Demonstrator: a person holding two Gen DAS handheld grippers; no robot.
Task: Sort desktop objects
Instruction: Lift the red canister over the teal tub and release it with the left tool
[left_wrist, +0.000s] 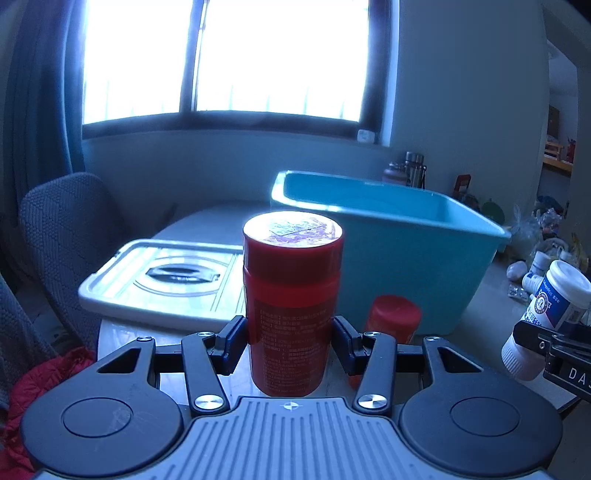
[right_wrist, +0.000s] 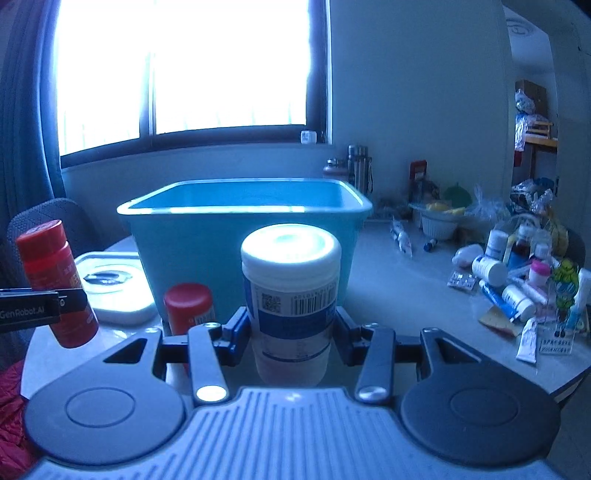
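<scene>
Clamping red bottle (left_wrist: 291, 295) and white bottle (right_wrist: 291, 295), both hand-held grippers.

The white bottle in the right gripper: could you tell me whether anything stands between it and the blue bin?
Nothing visible does. The white bottle is held in front of the blue bin, whose top is open; the small red bottle stands off to the left.

Likely home, curtained window (left_wrist: 221, 59), cluttered table (right_wrist: 406, 280)
</scene>
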